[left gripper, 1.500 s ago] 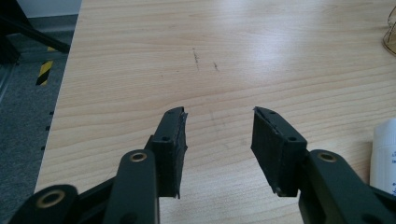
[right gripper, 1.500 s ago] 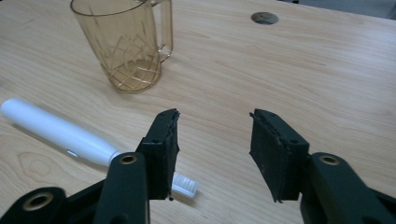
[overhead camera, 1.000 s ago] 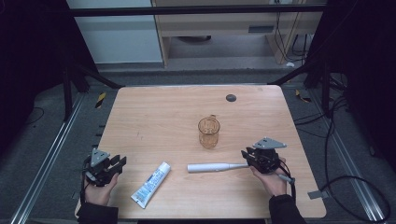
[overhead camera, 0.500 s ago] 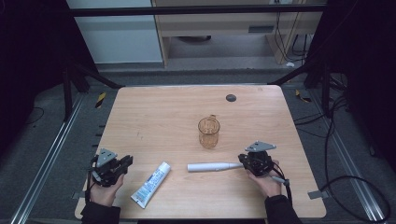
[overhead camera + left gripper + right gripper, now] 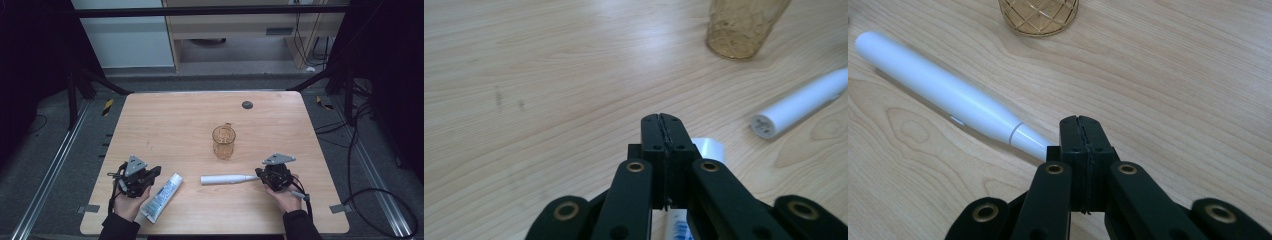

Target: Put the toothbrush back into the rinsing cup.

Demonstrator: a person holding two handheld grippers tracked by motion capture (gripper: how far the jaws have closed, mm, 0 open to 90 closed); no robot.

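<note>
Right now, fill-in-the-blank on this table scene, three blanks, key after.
1. The amber cup stands ____ on the table.
2. The jaws of the left gripper and of the right gripper are both ____.
3. The white toothpaste tube lies nearest the ____ gripper.

Missing words: upright; shut; left

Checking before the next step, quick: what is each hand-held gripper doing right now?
Left hand-held gripper: shut, empty, above the toothpaste tube.
Right hand-held gripper: shut, empty, over the narrow end of the white toothbrush handle.
</note>
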